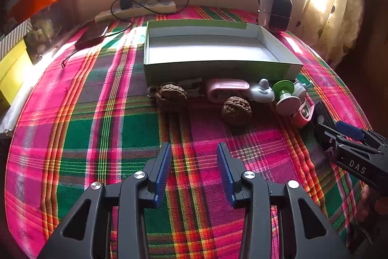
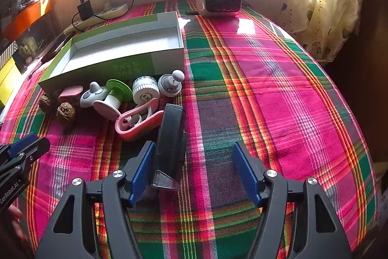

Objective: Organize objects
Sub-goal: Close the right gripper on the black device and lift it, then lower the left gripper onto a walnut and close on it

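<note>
Only the right wrist view shows the black oblong stapler between the right hand-held gripper's parted, non-pressing pads. The left wrist view shows the left hand-held gripper open over bare plaid-covered bench.

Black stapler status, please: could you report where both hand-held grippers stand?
Left hand-held gripper open, empty. Right hand-held gripper open around black stapler, left pad close. Green box empty. Pink clip alongside.

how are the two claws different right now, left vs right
The right claw has a black stapler-like object lying between its fingers, close to one pad; the left claw has only bare plaid cloth between its fingers. The right claw sits at the end of the row of small items, the left further back, facing the two walnuts. Both have blue ribbed pads and stand open, gripping nothing.
</note>
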### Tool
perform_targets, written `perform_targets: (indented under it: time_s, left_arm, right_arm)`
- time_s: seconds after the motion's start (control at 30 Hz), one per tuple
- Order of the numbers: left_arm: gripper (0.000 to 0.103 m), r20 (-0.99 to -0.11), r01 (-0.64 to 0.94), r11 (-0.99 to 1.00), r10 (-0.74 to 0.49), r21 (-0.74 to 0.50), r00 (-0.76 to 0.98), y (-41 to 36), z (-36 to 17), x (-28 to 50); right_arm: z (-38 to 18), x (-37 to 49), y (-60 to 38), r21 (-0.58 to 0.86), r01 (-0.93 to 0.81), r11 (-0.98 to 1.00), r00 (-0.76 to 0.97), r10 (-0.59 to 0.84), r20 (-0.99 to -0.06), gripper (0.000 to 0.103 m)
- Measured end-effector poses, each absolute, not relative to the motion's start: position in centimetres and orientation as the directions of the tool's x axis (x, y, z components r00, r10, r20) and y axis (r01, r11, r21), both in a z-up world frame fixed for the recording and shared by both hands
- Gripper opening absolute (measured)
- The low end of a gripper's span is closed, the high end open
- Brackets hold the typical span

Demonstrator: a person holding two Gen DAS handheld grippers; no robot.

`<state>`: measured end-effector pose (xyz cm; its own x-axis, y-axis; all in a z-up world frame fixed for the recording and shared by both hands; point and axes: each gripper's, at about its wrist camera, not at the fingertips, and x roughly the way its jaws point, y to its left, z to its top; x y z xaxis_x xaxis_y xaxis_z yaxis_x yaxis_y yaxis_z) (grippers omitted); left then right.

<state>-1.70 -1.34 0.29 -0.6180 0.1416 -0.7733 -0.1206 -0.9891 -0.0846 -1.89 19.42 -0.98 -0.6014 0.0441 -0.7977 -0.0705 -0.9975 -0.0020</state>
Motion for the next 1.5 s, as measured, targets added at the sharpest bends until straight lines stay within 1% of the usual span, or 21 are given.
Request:
perform_targets:
  time_s: [0.07,0.2,0.27,0.37,0.6,0.8,0.83,1.5]
  left_arm:
    - [0.036,-0.775,-0.119,-0.989,0.139,-0.083,-0.616,-1.3,0.3,-1.9]
    - [0.036,-0.777,-0.125,-0.988,0.148,-0.089,-0.612,-1.1,0.3,-2.3]
    - [0.036,-0.779,-0.128,-0.987,0.155,-0.097,-0.608,-1.0,0.4,-2.5]
    - [0.036,-0.779,-0.137,-0.984,0.174,-0.114,-0.602,-0.8,0.4,-2.9]
    - [0.036,-0.777,-0.19,-0.972,0.225,-0.138,-0.587,0.0,0.4,-3.5]
    - [0.037,-0.775,-0.266,-0.956,0.261,-0.124,-0.575,1.4,0.4,-3.9]
    - [0.039,-0.774,-0.272,-0.955,0.262,-0.12,-0.576,1.6,0.4,-4.0]
    - [0.039,-0.777,-0.268,-0.96,0.229,-0.081,-0.587,2.4,0.4,-6.1]
  right_arm:
    - [-0.9,-1.9,19.3,-0.002,-0.057,-0.998,-0.606,0.036,-0.795,0.052]
    - [-0.8,-1.9,19.2,-0.004,-0.025,-1.0,-0.608,0.018,-0.794,0.042]
    - [-0.8,-1.9,19.2,-0.001,-0.013,-1.0,-0.61,0.008,-0.792,0.031]
    - [-0.7,-1.8,19.2,0.004,0.001,-1.0,-0.612,-0.004,-0.791,0.025]
    - [-0.8,-1.7,19.6,0.014,0.024,-1.0,-0.618,-0.026,-0.786,0.025]
    - [-0.8,-1.9,19.8,0.016,0.027,-0.999,-0.619,-0.03,-0.785,0.025]
    - [-0.8,-1.9,19.8,0.016,0.028,-0.999,-0.618,-0.03,-0.785,0.025]
    - [-0.9,-2.5,19.8,0.004,0.037,-0.999,-0.622,-0.026,-0.783,0.025]
